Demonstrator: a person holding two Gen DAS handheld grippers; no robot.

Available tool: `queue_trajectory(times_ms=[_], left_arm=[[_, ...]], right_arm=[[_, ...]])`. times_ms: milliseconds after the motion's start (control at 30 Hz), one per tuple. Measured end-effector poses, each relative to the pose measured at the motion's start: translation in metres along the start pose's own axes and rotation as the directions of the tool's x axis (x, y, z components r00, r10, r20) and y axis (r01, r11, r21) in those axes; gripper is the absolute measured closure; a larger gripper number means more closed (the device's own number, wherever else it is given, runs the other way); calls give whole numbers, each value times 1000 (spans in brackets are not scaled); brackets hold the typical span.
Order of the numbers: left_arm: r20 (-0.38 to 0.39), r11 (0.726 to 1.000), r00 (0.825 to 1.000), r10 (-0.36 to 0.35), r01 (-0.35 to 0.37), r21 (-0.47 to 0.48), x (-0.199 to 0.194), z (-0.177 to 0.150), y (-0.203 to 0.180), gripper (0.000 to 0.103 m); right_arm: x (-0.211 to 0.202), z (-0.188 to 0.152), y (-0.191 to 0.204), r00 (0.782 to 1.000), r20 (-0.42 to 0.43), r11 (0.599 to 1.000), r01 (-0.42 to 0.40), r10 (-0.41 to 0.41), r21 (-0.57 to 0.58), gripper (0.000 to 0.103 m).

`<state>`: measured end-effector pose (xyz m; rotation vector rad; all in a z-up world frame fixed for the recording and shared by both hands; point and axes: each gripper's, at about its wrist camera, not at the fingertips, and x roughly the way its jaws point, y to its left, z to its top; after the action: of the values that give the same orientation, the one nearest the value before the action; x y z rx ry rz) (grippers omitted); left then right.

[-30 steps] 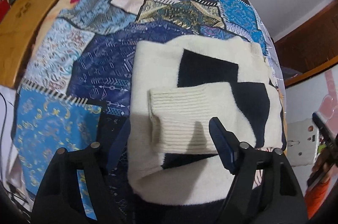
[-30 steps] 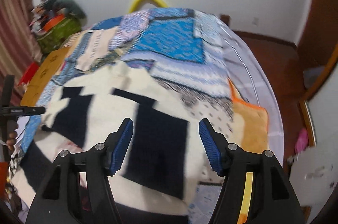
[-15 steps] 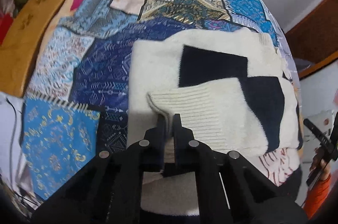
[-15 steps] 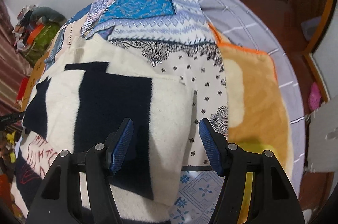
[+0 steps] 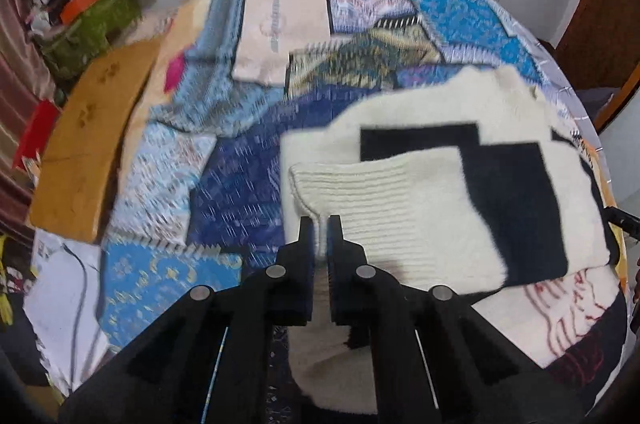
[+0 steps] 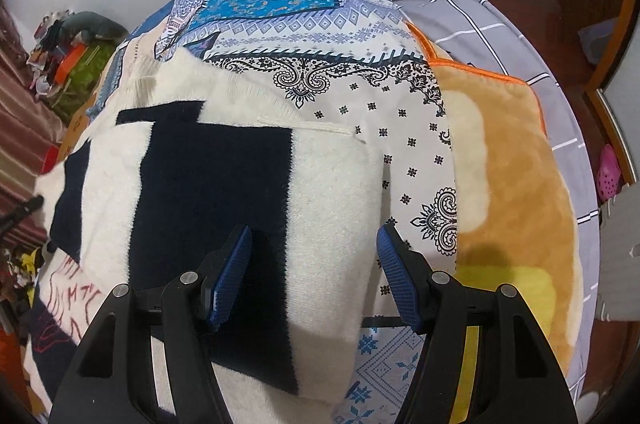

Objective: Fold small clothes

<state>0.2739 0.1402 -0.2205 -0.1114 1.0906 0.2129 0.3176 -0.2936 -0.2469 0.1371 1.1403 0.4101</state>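
A cream sweater with navy blocks (image 5: 416,112) lies partly folded on a patchwork bedspread (image 5: 240,152). Its ribbed cream cuff (image 5: 384,200) lies folded across the body. My left gripper (image 5: 320,232) is shut on the near edge of that ribbed cuff. In the right wrist view the same sweater (image 6: 328,192) fills the left and middle. My right gripper (image 6: 314,252) is open, its blue pads on either side of the sweater's folded right edge, just above the fabric.
A wooden board (image 5: 88,144) lies along the bed's left side, with a heap of clutter (image 5: 88,16) behind it. An orange-tan fleece blanket (image 6: 504,168) and a grey checked sheet (image 6: 472,8) lie to the right. The bed edge and floor are beyond.
My left gripper closed on the ribbed cuff and has lifted it slightly. My right gripper moved right along the sweater to its folded edge and stayed open.
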Motion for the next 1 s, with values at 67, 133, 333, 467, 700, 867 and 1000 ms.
queue_trajectory(times_ms=[67, 133, 333, 467, 700, 867, 1000], left_arm=[[-36, 1000, 999, -21, 21, -13, 13, -7, 2, 97], [-45, 999, 998, -35, 35, -17, 18, -10, 3, 96], [-35, 1000, 999, 4, -4, 3, 17, -9, 6, 52], [-57, 1000, 998, -26, 25, -16, 23, -6, 14, 44], [-89, 989, 989, -118, 109, -103, 42, 9, 21, 39], [-99, 976, 980, -175, 160, -147, 55, 22, 23, 38], [-96, 972, 976, -195, 180, -151, 60, 29, 21, 39]], right_arm=[[0, 0, -1, 1000, -3, 1000, 4, -4, 2, 42], [-1, 0, -3, 1000, -5, 1000, 9, -9, 2, 42], [-2, 3, -10, 1000, -3, 1000, 24, -24, 21, 42], [2, 6, -17, 1000, -3, 998, 3, -3, 62, 42], [17, 13, -23, 1000, -19, 995, -8, 10, 98, 42], [26, 20, -25, 999, -21, 994, -26, 29, 109, 42], [36, 25, -28, 998, -19, 990, -61, 64, 130, 42]])
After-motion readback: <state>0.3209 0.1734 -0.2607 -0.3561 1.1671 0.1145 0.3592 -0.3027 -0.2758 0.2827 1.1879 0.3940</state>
